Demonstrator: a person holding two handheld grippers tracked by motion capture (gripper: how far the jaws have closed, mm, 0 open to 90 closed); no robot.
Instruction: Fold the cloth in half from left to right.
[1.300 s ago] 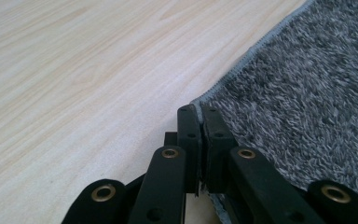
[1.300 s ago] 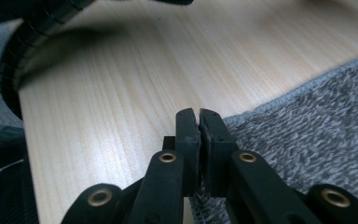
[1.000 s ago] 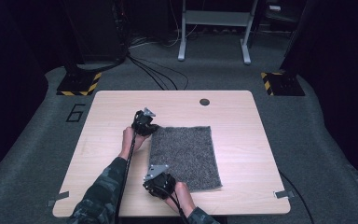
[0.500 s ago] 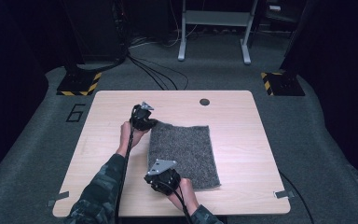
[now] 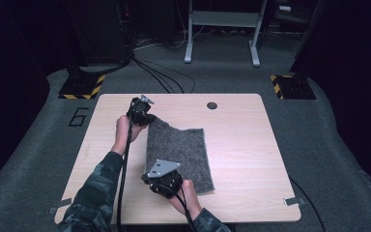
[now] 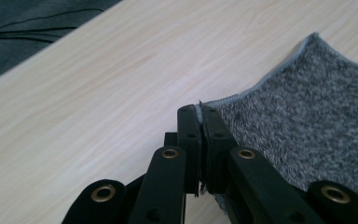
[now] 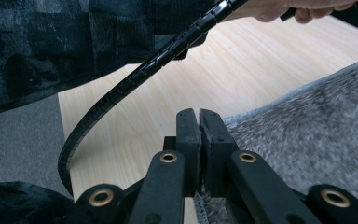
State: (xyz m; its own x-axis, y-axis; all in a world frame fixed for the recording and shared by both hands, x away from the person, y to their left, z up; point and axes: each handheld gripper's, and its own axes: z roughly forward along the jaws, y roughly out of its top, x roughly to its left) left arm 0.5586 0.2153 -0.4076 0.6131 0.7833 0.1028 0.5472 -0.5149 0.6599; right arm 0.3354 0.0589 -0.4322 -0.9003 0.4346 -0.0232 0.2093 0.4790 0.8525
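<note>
Left gripper: the left gripper (image 5: pixel 141 112) sits at the cloth's far left corner, jaws clenched on the hemmed edge of the grey cloth (image 5: pixel 181 152); in the left gripper view (image 6: pixel 199 112) a thin strip of the hem is pinched between the two black jaws.
Right gripper: the right gripper (image 5: pixel 163 180) is at the cloth's near left corner, jaws pressed together on the cloth edge; the right gripper view (image 7: pixel 199 116) shows fabric coming out below the closed jaws.
Cloth: one grey fleecy cloth (image 6: pixel 307 116) lies on the wooden table (image 5: pixel 251 145), roughly at the table's middle, spreading toward 3 o'clock from both grippers; the far left corner is lifted off the wood.
Cloth to tools: the left gripper is at 11 o'clock of the cloth, the right gripper at 7 o'clock, both touching it.
Around: a dark round hole (image 5: pixel 212 105) in the table at 1 o'clock of the cloth, well apart; a white metal frame (image 5: pixel 222 29) on the floor beyond the table at 12 o'clock; two black-and-yellow striped blocks (image 5: pixel 82 87) at the far corners.
In the way: the left gripper's cable (image 7: pixel 135 79) and a camouflage sleeve (image 7: pixel 74 42) cross the right gripper view above the jaws.
Count: two grippers, one cloth, one table, two striped blocks.
</note>
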